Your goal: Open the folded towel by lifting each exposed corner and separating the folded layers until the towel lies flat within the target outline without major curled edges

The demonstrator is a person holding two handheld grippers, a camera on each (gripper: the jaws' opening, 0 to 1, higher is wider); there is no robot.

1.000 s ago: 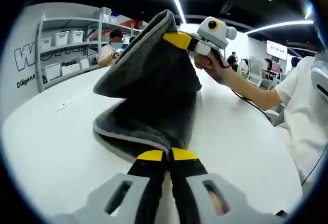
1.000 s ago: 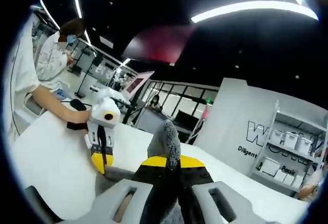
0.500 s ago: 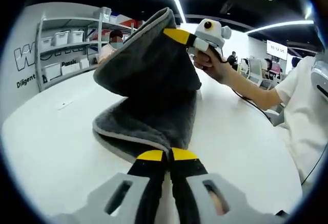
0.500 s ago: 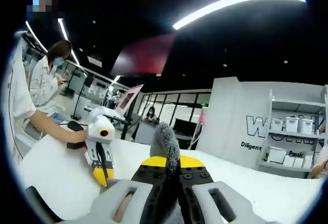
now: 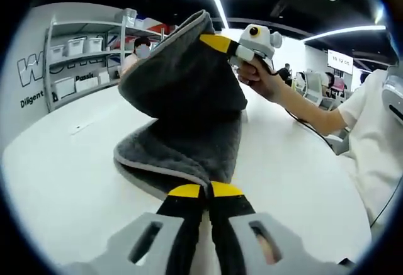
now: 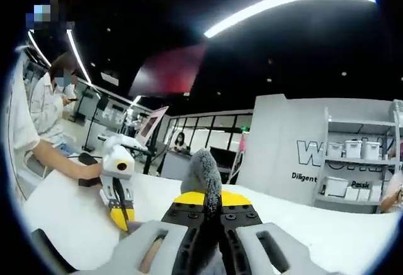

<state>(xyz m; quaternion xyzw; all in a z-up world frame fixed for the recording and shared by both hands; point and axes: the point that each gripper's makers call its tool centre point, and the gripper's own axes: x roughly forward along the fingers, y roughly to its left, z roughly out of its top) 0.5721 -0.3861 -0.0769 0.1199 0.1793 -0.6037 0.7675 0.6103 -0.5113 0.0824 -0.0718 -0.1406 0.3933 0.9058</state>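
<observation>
A dark grey towel (image 5: 186,108) with a pale edge trim hangs between my two grippers over the white table (image 5: 69,168). My left gripper (image 5: 206,190) is shut on the towel's near lower corner, low over the table. My right gripper (image 5: 217,41) comes in from the right, shut on the upper corner and holding it high, so the cloth rises in a loose fold. In the right gripper view, my right gripper (image 6: 207,197) pinches a grey towel corner (image 6: 205,173) that sticks up between its jaws, and my left gripper (image 6: 118,215) sits lower left with a hand on it.
The white table (image 6: 63,224) stretches wide around the towel. Shelving (image 5: 82,51) with white bins stands along the back wall. A person (image 5: 141,48) sits behind the table at the far side. Another person (image 6: 53,105) stands at the left in the right gripper view.
My right gripper has tilted and shifted a little with the raised corner. The left gripper holds still on the lower corner.
</observation>
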